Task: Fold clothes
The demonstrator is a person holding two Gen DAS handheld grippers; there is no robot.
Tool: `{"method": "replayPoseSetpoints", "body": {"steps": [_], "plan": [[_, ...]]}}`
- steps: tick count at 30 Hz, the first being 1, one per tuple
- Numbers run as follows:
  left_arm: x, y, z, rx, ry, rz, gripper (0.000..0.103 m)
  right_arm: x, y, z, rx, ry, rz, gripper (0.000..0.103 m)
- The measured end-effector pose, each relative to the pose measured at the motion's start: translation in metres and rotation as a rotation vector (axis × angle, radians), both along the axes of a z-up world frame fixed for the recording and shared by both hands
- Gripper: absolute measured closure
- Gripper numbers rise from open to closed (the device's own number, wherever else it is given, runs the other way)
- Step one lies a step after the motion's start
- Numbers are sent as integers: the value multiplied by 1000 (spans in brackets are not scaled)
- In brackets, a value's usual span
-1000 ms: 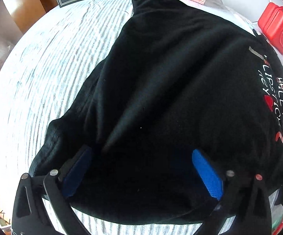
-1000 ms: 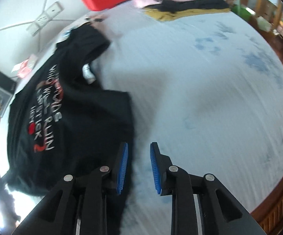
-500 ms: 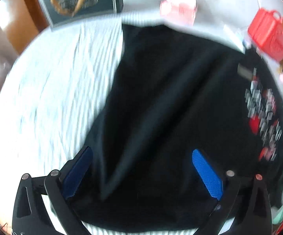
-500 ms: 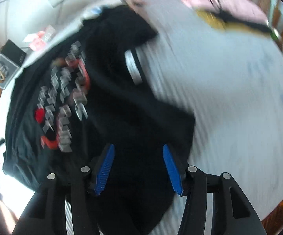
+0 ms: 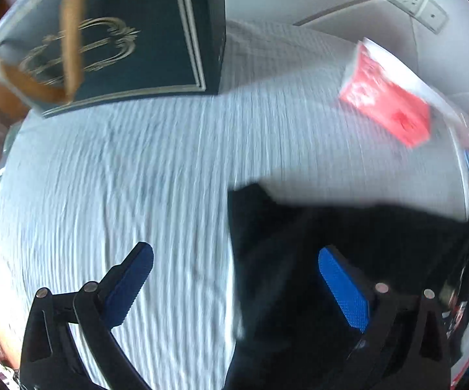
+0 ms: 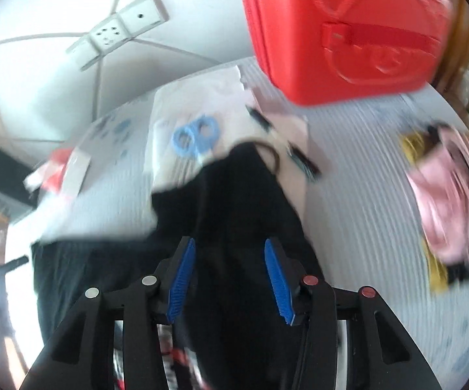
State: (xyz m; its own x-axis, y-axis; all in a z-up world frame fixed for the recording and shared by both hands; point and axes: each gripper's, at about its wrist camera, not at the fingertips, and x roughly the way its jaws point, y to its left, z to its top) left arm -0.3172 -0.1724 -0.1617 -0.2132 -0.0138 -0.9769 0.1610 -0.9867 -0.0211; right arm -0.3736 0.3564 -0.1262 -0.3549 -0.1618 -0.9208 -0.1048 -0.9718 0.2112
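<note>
A black T-shirt (image 5: 348, 227) with red and white print lies on the pale striped bed sheet (image 5: 120, 178). My left gripper (image 5: 234, 279) is wide open over the shirt's far left edge: its right pad is above black cloth, its left pad above bare sheet. In the right wrist view the shirt (image 6: 234, 195) narrows to a sleeve or corner ahead. My right gripper (image 6: 229, 279) is open, its blue pads on either side of that black cloth. Neither gripper holds anything.
A dark green gift box (image 5: 120, 39) stands at the head of the bed, a red packet (image 5: 387, 104) to its right. A red case (image 6: 341, 32), blue scissors (image 6: 197, 135) on white paper and a pink and yellow clothes pile (image 6: 452, 201) lie beyond the shirt.
Both grippers have moved forward across the shirt toward the head of the bed. The right gripper has opened from nearly shut. The left has stayed wide open.
</note>
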Motion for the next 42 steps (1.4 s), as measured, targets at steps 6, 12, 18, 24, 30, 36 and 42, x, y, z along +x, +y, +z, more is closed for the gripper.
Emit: {"method": "replayPoseSetpoints", "body": {"steps": [6, 12, 18, 24, 30, 36, 42], "plan": [[-37, 10, -15, 23, -64, -16, 0, -66, -7, -28, 27, -85, 1, 53], [-27, 29, -7, -11, 16, -66, 57, -87, -24, -62, 164, -137, -39, 72], [1, 24, 34, -18, 118, -27, 94, -43, -13, -13, 149, 36, -32, 98], [63, 20, 73, 34, 235, -32, 97, 65, 12, 38, -83, 186, 37, 98], [112, 10, 51, 60, 233, -72, 97, 179, 23, 27, -159, 117, 45, 98], [129, 18, 27, 83, 116, -103, 97, 229, 41, -31, -166, -94, -20, 85], [100, 24, 26, 168, 76, -65, 37, 239, 44, -19, -186, -35, -48, 70]]}}
